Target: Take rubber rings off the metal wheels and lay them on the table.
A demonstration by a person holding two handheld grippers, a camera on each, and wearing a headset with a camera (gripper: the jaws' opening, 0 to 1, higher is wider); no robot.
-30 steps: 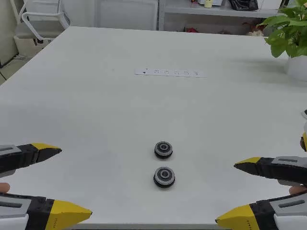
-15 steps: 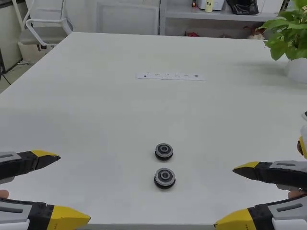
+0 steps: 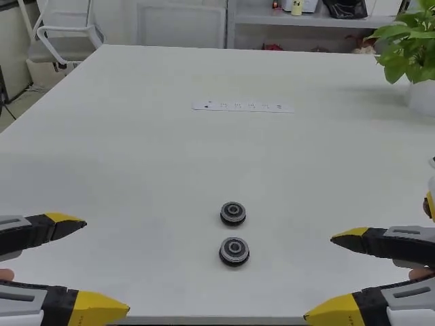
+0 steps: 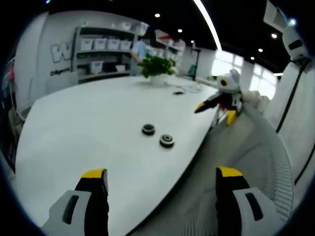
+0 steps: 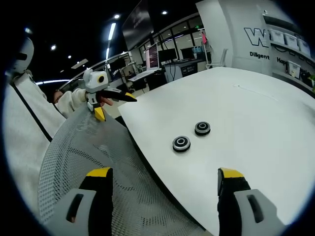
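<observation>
Two small metal wheels with black rubber rings lie flat on the white table (image 3: 136, 149), one (image 3: 233, 213) just behind the other (image 3: 234, 251). From the left gripper view they sit side by side, the far wheel (image 4: 148, 129) and the near wheel (image 4: 167, 141). The right gripper view has them as the far wheel (image 5: 202, 129) and the near wheel (image 5: 181, 143). My left gripper (image 3: 105, 266) (image 4: 161, 173) hovers open at the table's front left, well apart from the wheels. My right gripper (image 3: 319, 276) (image 5: 164, 172) is open at the front right, holding nothing.
A white label strip (image 3: 242, 106) lies mid-table beyond the wheels. A potted plant (image 3: 408, 47) stands at the back right and a white chair (image 3: 58, 34) at the back left. A mesh chair back (image 5: 98, 162) sits at the table's near edge.
The head camera has tilted a little; both grippers stay open in about the same places and the wheels have not moved.
</observation>
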